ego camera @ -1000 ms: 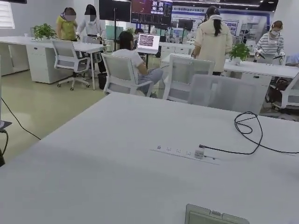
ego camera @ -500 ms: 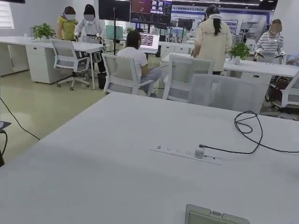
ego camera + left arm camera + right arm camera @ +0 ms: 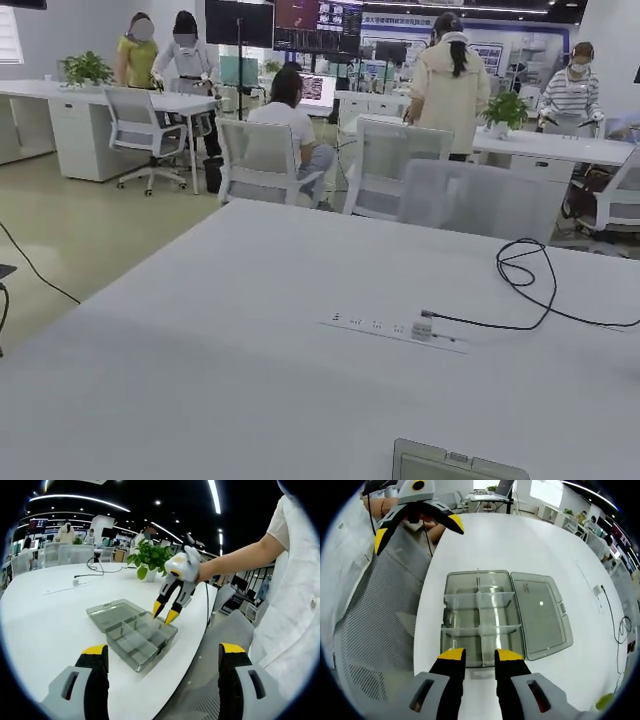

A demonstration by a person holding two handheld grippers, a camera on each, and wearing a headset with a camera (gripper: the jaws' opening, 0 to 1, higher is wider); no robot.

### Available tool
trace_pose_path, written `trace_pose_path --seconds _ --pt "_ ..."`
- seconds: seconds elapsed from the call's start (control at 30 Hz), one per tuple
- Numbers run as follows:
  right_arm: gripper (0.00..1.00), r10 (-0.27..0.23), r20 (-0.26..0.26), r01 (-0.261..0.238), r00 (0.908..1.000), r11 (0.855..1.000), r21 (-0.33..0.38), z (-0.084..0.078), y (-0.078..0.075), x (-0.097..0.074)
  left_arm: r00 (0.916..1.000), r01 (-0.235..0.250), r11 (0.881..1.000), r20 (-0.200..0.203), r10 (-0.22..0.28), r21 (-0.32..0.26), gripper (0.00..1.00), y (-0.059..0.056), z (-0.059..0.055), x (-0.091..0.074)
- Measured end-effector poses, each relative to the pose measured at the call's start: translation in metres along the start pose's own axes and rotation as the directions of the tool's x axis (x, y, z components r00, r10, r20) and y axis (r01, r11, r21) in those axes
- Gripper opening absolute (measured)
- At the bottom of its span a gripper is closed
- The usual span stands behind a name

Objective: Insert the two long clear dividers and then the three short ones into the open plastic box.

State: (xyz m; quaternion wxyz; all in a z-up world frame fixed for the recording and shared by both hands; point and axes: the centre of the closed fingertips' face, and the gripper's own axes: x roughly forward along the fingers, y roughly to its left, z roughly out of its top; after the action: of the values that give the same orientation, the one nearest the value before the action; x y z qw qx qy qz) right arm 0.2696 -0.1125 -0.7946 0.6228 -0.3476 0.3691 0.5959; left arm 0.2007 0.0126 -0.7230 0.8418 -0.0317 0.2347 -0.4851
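Resting near white workbench [image 3: 250, 350] edge: plastic box [image 3: 444, 615]; office chairs [image 3: 260, 160] behind; left claw [image 3: 164, 649] agape, right claw [image 3: 481, 654] narrowed, grip unclear.

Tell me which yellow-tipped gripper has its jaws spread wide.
The left gripper: its jaws gape wide, while the right gripper above the clear plastic box keeps its nearly together.

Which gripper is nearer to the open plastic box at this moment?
Right. The right gripper hovers just above the box; the left gripper stands off beyond the table edge.
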Motion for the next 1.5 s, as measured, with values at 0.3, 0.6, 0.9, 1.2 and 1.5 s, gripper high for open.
trace_pose_path --seconds 0.3,0.6,0.9,1.2,1.5 --pt "0.41 -0.094 0.111 0.080 0.9893 0.989 0.121 0.001 0.004 -0.028 1.0000 -0.001 1.000 -0.006 0.001 0.019 1.00 0.003 -0.001 -0.003" --pt "0.61 -0.229 0.269 0.143 0.9355 0.941 0.306 -0.013 0.021 -0.060 0.9995 0.008 0.999 -0.031 -0.006 0.049 1.00 0.009 -0.002 -0.008" --pt "0.84 -0.318 0.348 0.174 0.8817 0.905 0.387 -0.033 0.045 -0.069 0.9974 0.008 0.998 -0.072 -0.003 0.068 1.00 0.015 -0.010 -0.011" --pt "0.89 -0.364 0.349 0.188 0.8637 0.875 0.447 -0.052 0.055 -0.066 0.9922 0.011 0.997 -0.125 -0.001 0.079 1.00 0.016 -0.021 -0.009" --pt "0.89 -0.370 0.360 0.180 0.8567 0.868 0.463 -0.055 0.053 -0.063 0.9892 0.012 0.997 -0.146 -0.001 0.078 1.00 0.015 -0.024 -0.009"
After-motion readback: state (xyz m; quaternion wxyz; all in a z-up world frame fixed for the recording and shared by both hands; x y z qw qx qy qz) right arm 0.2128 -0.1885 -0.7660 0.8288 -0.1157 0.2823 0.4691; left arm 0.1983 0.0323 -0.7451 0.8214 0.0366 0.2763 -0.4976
